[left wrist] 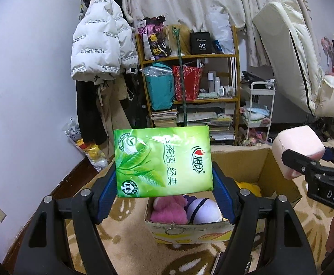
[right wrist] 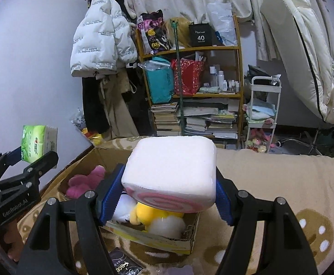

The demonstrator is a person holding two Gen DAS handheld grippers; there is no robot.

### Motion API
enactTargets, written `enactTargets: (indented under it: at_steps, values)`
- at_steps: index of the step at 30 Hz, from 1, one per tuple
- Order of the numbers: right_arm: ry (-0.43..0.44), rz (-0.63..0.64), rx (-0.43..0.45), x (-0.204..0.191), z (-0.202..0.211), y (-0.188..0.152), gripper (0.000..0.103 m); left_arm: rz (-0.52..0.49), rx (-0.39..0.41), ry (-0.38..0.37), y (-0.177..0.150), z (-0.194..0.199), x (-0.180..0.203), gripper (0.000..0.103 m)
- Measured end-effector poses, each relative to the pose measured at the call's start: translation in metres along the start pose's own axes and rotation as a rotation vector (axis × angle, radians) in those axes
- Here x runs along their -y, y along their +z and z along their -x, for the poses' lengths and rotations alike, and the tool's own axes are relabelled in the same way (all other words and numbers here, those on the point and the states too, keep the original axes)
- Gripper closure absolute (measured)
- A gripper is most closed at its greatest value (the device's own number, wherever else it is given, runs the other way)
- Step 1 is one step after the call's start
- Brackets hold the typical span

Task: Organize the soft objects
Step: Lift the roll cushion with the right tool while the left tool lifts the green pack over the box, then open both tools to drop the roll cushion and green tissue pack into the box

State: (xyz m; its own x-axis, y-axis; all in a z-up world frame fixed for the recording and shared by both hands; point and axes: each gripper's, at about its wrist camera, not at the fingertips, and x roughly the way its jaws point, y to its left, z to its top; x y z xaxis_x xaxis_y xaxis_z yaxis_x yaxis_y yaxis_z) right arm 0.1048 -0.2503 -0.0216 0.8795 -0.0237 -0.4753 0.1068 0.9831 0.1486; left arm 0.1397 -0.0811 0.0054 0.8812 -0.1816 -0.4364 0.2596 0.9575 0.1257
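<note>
My left gripper (left wrist: 164, 183) is shut on a green tissue pack (left wrist: 163, 160), held flat above the near end of an open cardboard box (left wrist: 190, 229). In the right wrist view the same pack (right wrist: 35, 144) shows at the far left in that gripper (right wrist: 32, 158). My right gripper (right wrist: 169, 192) is shut on a pale pink cube cushion with a pink swirl face (right wrist: 171, 171), hanging over the box (right wrist: 157, 240). Seen from the left wrist, that cushion (left wrist: 297, 151) sits at the right edge. Inside the box lie a pink plush (left wrist: 169, 208), a white and purple plush (left wrist: 203, 208) and a yellow plush (right wrist: 153, 213).
The box stands on a beige patterned blanket (right wrist: 270, 183). Behind it are a wooden shelf (left wrist: 190, 80) full of bags and books, hanging coats (left wrist: 102, 45), a white trolley (left wrist: 258, 110) and a tilted mattress (left wrist: 293, 57). A dark packet (right wrist: 123, 265) lies in front of the box.
</note>
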Motion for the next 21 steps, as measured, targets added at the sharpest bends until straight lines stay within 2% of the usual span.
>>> enactTargets:
  at_steps: [21]
  values:
    - [0.057,-0.023,-0.093,0.003,-0.025,-0.013,0.027,-0.017,-0.104,-0.017,-0.021,-0.031,0.007,0.028]
